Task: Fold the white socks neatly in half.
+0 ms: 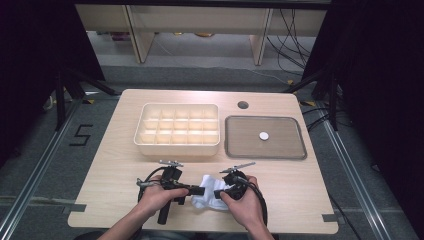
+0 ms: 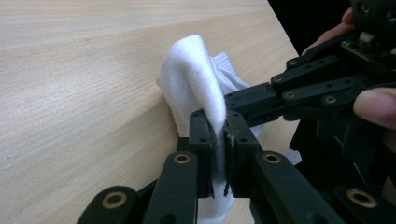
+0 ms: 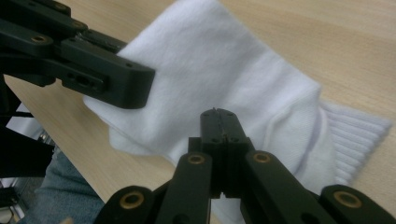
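Near the table's front edge, both grippers' fingers (image 2: 201,135) pinch the white sock (image 1: 207,197).

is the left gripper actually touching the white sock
Touching. In the left gripper view, the left gripper has its jaws closed on a fold of the white sock, and the fabric is pinched between the pads with no gap.

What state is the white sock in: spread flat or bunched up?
Bunched up. The white sock rises in a fold pinched by the left gripper, not flat on the table.
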Available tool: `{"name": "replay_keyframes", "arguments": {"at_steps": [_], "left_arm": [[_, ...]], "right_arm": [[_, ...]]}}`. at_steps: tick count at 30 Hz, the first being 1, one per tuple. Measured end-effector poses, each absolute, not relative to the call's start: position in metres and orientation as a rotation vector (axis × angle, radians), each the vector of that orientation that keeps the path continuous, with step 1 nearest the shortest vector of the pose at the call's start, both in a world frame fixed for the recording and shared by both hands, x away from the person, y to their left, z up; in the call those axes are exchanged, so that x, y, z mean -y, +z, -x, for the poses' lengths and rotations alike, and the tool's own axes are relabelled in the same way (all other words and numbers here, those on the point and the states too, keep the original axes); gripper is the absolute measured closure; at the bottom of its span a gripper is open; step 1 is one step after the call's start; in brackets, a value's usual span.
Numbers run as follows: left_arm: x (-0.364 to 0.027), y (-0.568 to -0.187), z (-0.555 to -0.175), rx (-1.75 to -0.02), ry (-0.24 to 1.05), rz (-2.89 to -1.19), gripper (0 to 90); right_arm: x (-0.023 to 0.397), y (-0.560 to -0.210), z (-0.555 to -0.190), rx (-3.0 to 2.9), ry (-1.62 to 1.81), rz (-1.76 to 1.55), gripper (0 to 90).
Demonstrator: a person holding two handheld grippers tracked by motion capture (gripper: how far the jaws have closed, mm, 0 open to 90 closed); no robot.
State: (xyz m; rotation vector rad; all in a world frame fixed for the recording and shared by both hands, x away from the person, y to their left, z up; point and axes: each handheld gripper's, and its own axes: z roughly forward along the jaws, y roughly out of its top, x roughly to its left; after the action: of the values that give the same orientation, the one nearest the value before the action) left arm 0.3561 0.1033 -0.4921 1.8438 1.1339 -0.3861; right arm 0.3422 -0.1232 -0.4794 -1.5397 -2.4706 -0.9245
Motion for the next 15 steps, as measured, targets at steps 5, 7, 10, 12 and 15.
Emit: {"name": "replay_keyframes", "arguments": {"at_steps": [5, 7, 10, 12, 15], "left_arm": [[-0.104, -0.492, -0.357, -1.129, -0.376, -1.851, 82.5], [-0.103, -0.492, -0.357, -1.124, -0.378, -1.847, 82.5], [-0.102, -0.491, -0.357, -1.127, -0.376, -1.842, 82.5], [-0.101, -0.490, -0.357, -1.126, -0.381, -1.838, 82.5], [-0.101, -0.490, -0.357, -1.111, -0.393, -1.833, 82.5]], "right_arm": [[0.118, -0.488, -0.342, 2.456, -0.890, 1.548, 90.0], [0.116, -0.490, -0.342, 2.450, -0.902, 1.531, 90.0], [0.112, -0.489, -0.340, 2.415, -0.893, 1.553, 90.0], [0.112, -0.490, -0.342, 2.444, -0.902, 1.533, 90.0], [0.112, -0.491, -0.343, 2.466, -0.918, 1.523, 90.0]]}}
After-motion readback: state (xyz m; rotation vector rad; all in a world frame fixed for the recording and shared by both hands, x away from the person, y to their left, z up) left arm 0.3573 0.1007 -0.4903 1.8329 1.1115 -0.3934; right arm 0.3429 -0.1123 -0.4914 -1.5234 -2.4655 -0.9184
